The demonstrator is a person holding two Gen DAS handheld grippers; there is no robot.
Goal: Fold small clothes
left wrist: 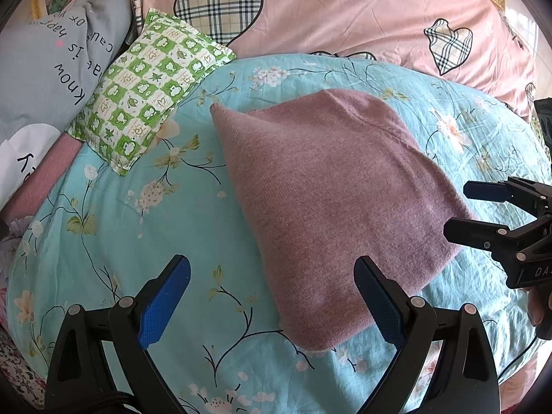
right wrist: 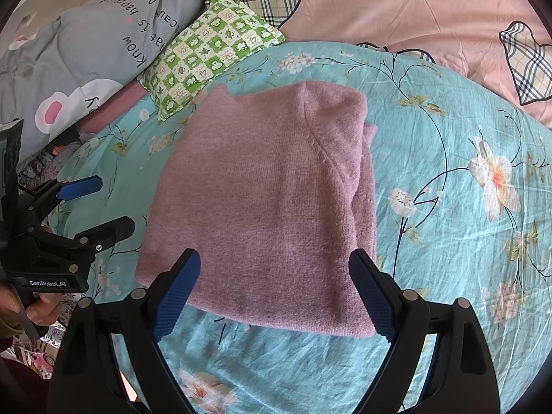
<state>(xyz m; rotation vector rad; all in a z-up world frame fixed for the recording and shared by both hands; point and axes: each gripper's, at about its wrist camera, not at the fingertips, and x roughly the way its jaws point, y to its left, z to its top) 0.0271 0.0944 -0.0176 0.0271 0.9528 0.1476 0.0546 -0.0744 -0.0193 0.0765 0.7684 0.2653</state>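
My left gripper (left wrist: 272, 303) hangs with its jaws spread wide and nothing between them, just above the near left corner of the folded pink knit sweater (left wrist: 331, 200), which lies flat in the middle of the turquoise floral sheet (left wrist: 114, 241). My right gripper (right wrist: 276, 293) is likewise spread and empty, over the sweater's near edge. A green checked pillow (left wrist: 148, 89) sits beyond the sweater's far left corner, beside a grey lettered pillow (left wrist: 45, 69) and a pink quilt with plaid hearts (left wrist: 345, 10).
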